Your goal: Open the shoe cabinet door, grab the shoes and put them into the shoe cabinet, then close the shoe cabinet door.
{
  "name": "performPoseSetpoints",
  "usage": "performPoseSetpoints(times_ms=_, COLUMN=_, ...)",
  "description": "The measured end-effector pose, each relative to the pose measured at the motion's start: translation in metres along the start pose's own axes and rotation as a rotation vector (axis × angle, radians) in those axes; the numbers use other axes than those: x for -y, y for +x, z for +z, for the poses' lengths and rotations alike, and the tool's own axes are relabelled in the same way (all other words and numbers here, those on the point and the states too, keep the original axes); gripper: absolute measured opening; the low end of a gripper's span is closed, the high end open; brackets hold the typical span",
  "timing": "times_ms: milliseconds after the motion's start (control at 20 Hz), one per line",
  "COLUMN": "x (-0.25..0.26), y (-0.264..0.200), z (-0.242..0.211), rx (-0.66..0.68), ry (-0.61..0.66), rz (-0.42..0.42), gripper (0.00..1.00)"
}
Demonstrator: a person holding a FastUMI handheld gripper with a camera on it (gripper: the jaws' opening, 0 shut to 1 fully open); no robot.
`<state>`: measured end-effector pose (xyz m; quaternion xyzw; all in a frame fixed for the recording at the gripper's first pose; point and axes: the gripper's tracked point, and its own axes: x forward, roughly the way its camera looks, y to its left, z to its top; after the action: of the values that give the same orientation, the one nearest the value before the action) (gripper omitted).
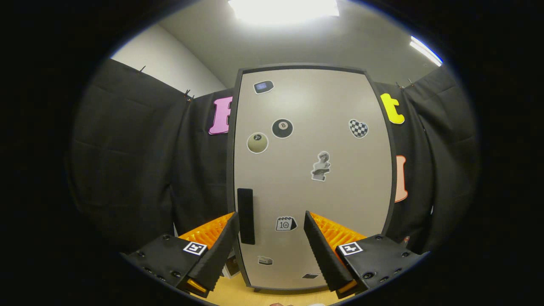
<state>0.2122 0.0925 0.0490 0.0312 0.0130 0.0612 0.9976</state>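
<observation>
The shoe cabinet (312, 127) stands straight ahead, its pale grey door (340, 199) shut inside a dark frame and dotted with several stickers. A black vertical handle (245, 216) sits low on the door's left side, just beyond and right of my left fingertip. My gripper (270, 217) is open, with its fingers spread in front of the lower door and nothing between them. Neither finger touches the handle or the door as far as I can tell.
Black cloth walls (140, 161) close in on both sides of the cabinet. A yellowish wooden floor (238, 293) shows under the cabinet's base, between the fingers. A bright ceiling light (284, 9) hangs above.
</observation>
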Motion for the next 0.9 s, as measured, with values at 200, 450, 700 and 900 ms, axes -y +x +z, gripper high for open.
performPoseSetpoints(times_ms=200, x=-0.016, y=0.029, z=-0.009, rx=-0.008, ry=-0.029, rz=0.016, gripper=0.97)
performPoseSetpoints(times_ms=450, x=-0.024, y=0.059, z=-0.02, rx=-0.022, ry=-0.067, rz=0.006, gripper=0.97)
performPoseSetpoints(times_ms=700, x=-0.027, y=0.084, z=-0.04, rx=-0.071, ry=-0.085, rz=-0.026, gripper=0.91)
performPoseSetpoints(times_ms=900, x=-0.033, y=0.098, z=-0.055, rx=-0.119, ry=-0.092, rz=-0.029, gripper=0.78)
